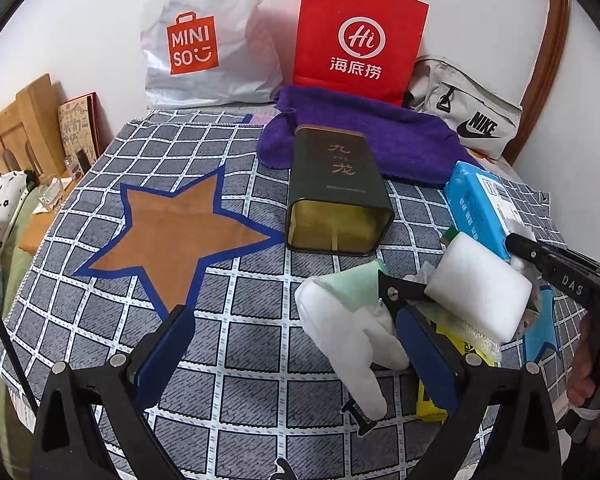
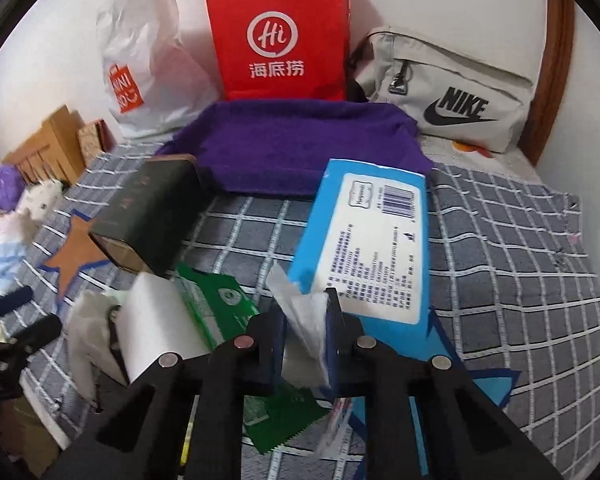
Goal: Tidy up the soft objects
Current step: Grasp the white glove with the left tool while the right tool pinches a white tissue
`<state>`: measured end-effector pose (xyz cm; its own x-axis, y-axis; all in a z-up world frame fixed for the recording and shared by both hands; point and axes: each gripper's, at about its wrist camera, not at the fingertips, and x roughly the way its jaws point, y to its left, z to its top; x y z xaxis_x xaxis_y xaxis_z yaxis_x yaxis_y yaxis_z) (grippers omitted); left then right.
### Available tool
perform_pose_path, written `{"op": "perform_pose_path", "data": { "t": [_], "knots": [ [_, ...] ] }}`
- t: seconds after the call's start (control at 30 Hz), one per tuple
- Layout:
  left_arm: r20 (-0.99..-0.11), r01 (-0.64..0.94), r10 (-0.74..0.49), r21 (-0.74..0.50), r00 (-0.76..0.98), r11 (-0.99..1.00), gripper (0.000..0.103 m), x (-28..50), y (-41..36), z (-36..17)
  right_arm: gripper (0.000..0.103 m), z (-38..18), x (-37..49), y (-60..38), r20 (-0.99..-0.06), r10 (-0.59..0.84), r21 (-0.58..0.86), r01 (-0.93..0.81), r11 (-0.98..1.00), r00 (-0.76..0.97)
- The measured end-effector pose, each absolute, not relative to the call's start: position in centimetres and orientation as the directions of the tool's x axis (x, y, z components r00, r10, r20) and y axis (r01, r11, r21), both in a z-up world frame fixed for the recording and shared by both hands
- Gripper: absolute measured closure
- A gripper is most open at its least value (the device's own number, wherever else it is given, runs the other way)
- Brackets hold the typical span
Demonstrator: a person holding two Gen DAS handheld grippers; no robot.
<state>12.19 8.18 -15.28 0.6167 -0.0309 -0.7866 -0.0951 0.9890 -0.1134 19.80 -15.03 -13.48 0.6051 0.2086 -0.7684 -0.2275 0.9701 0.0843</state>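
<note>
My right gripper (image 2: 306,340) is shut on a white tissue (image 2: 304,320) that sticks out of the end of a blue tissue pack (image 2: 364,240) lying on the checked cloth. To its left are a white foam block (image 2: 160,320) and a green packet (image 2: 216,304). My left gripper (image 1: 296,356) stands wide open low over the cloth, with nothing pressed between its pads. A crumpled white soft cloth (image 1: 340,332) lies just inside its right finger (image 1: 424,352), next to a pale green cloth (image 1: 352,284) and the foam block (image 1: 480,284). The blue pack (image 1: 476,208) lies behind them.
A dark green tin (image 1: 336,184) lies on its side mid-table, open end toward me. Behind it is a purple towel (image 1: 400,132), then a white Miniso bag (image 1: 204,40), a red paper bag (image 1: 356,36) and a grey Nike bag (image 1: 468,112) along the wall. A wooden headboard (image 1: 16,132) stands left.
</note>
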Motion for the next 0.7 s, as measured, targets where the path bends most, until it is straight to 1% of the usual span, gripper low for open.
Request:
{"op": "perform_pose_path", "data": {
  "t": [0.03,0.17,0.37,0.57,0.67,0.7],
  "knots": [
    [-0.787,-0.095,-0.031,-0.114,0.616,0.989,0.002,12.2,8.2,-15.3,0.098,-13.3,19.8,-15.1,-0.764,0.222,0.096,-0.233,0.968,0.606],
    [-0.79,-0.089,-0.026,-0.101,0.613,0.991,0.002,12.0,8.1,-15.4,0.098,-12.1,19.4,-15.1,-0.733,0.297,0.167,-0.261,0.951,0.613],
    [-0.797,-0.053,-0.07,-0.127,0.6,0.99,0.002,11.9,7.8,-15.8,0.098,-9.3,17.9,-15.9,-0.656,0.356,0.216,-0.287,0.933,0.665],
    [-0.82,-0.035,-0.083,-0.125,0.566,0.992,0.002,12.2,7.1,-16.8,0.098,-7.2,15.5,-18.0,-0.612,0.361,0.217,-0.29,0.932,0.704],
    [-0.83,-0.036,-0.079,-0.118,0.552,0.992,0.002,12.5,6.6,-17.6,0.098,-6.9,14.2,-19.3,-0.605,0.36,0.211,-0.292,0.933,0.711],
    [-0.834,-0.036,-0.076,-0.114,0.547,0.993,0.004,12.7,6.4,-18.0,0.098,-7.0,13.8,-19.6,-0.609,0.354,0.205,-0.29,0.935,0.71]
  ]
}}
